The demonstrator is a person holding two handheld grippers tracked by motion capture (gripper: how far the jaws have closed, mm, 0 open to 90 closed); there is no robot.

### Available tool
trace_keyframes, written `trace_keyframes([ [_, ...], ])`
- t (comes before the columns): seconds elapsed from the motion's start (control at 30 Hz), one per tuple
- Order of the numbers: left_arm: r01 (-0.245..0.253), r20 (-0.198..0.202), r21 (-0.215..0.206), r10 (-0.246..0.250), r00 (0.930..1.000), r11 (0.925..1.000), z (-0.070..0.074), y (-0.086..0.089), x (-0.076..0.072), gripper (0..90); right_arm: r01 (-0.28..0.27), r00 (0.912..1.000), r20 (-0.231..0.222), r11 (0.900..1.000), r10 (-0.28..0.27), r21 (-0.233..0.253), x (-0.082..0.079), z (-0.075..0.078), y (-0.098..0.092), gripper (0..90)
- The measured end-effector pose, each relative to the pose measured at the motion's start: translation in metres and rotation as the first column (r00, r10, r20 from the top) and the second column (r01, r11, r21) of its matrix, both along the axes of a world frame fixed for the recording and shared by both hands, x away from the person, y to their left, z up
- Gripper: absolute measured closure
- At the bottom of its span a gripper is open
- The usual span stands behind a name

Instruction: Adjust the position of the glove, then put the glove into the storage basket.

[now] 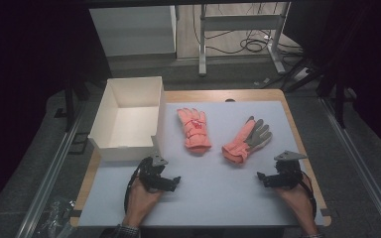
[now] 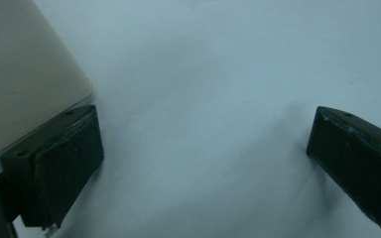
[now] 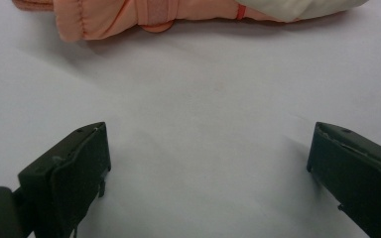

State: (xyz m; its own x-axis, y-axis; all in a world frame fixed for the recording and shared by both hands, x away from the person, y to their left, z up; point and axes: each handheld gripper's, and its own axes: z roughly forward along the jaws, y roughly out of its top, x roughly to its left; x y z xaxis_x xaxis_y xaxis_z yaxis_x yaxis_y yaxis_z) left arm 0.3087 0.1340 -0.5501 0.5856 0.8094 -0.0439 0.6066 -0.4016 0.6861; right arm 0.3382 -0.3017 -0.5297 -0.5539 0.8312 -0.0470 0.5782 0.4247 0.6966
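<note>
- Two salmon-pink gloves are seen lying flat on a pale sheet (image 1: 213,198) that covers the wooden table (image 1: 297,129).
- The back-up glove (image 1: 194,129) is placed near the sheet's middle, fingers pointing away from the person, just beside the white box (image 1: 110,148).
- The palm-up glove (image 1: 246,139), grey palm showing, is laid at a slant to its right, well apart from the first.
- The left gripper (image 1: 174,182) is held low over the sheet near the box's front corner; its jaws are spread wide with nothing between them. In the left gripper view the box wall (image 2: 20,74) is seen beside one jaw.
- The right gripper (image 1: 262,178) is held near the table's right edge, jaws likewise spread and empty.
- In the right gripper view, the palm-up glove's cuff (image 3: 114,15) is seen ahead of the jaws, not touched.
</note>
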Motion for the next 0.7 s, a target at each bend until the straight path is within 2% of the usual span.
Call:
trace_keyframes([
  [0.33,0.002,0.002,0.002,-0.002,1.0000,1.0000,-0.0001,0.0003,-0.0003,0.8,0.012,0.9999,0.001,1.000,-0.012,0.005,-0.0003,0.0005,0.0001,4.7],
  [0.5,0.002,0.002,0.003,-0.002,1.0000,1.0000,-0.0001,0.0003,-0.0003,0.8,0.023,0.9997,0.006,1.000,-0.023,0.009,-0.0011,0.0024,-0.0019,10.9],
  [0.7,0.003,0.001,0.003,-0.003,1.0000,1.0000,0.0000,0.0004,-0.0003,0.8,0.013,0.9999,-0.003,0.998,-0.012,0.068,-0.0007,0.0089,-0.0055,17.0],
])
